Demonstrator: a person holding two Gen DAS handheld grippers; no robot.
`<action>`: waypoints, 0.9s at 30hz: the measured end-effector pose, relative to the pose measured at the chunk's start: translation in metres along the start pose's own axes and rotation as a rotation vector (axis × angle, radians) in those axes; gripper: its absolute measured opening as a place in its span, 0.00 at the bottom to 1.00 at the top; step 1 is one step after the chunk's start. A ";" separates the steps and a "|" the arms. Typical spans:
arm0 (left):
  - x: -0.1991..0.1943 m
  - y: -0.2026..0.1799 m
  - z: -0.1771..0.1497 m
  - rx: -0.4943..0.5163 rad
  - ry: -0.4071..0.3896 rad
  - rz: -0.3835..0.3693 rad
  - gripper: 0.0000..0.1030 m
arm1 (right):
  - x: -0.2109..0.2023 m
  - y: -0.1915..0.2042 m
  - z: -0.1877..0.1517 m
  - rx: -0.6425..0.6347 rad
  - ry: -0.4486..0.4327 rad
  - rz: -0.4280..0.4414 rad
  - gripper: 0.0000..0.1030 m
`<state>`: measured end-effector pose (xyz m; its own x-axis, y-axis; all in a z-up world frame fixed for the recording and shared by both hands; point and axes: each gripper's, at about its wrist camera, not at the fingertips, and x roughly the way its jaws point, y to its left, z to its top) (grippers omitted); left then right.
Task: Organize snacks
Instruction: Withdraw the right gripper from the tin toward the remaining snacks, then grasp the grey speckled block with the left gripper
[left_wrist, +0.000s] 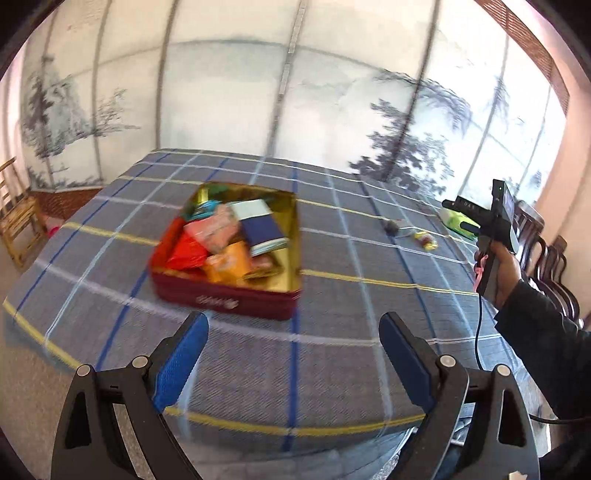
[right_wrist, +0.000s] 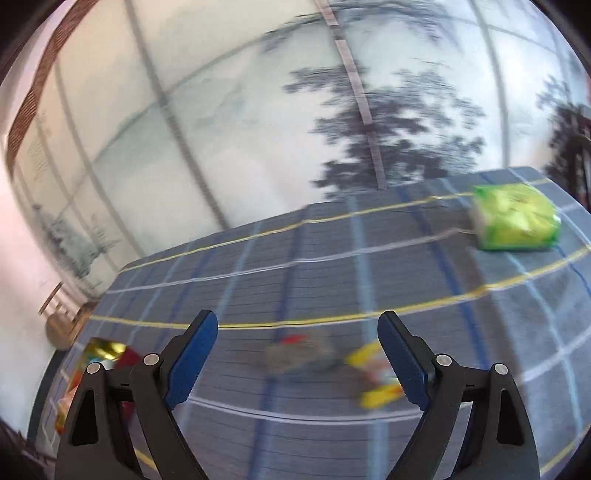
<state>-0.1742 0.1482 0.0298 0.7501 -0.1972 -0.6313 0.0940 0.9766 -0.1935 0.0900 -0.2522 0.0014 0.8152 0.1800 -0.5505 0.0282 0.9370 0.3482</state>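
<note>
Left gripper (left_wrist: 293, 334): jaws standing wide apart, pinching nothing, hanging over bare checked cloth (left_wrist: 332, 332) on the tabletop. Sitting just beyond the tips, toward 11 o'clock: a red tin (left_wrist: 229, 295) with a gold inside, packed with snack packets (left_wrist: 221, 243), a blue-and-white box lying on top at its 2 o'clock side.

Right gripper (right_wrist: 297, 334): jaws likewise spread wide, gripping nothing, pads clear of everything. Lying on the cloth between and just past the tips: a blurred dark lump (right_wrist: 299, 356) with a red speck, and a yellow wrapper (right_wrist: 373, 376) close to the right finger. Resting well apart at 2 o'clock: a green packet (right_wrist: 515, 218).

Showing only in the left view: the whole tin and its contents, plus the right hand (left_wrist: 498, 266) in a dark sleeve, gripping its handle at 3 o'clock, with the small lump, yellow wrapper and green packet far off near it. Showing only in the right view: the green packet up close; the tin merely peeking in at 8 o'clock, behind the left finger. Both views smearing with blur.
</note>
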 end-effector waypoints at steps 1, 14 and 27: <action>0.015 -0.018 0.011 0.032 0.012 -0.018 0.89 | -0.008 -0.034 -0.001 0.042 -0.015 -0.044 0.86; 0.247 -0.188 0.124 0.357 0.133 -0.246 0.89 | -0.047 -0.186 -0.034 0.231 -0.049 0.021 0.86; 0.377 -0.235 0.135 0.737 0.360 -0.229 0.59 | -0.047 -0.199 -0.039 0.280 -0.057 0.102 0.86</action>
<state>0.1749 -0.1446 -0.0613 0.4183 -0.2898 -0.8608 0.7138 0.6910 0.1143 0.0233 -0.4350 -0.0717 0.8528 0.2446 -0.4613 0.0967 0.7942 0.5999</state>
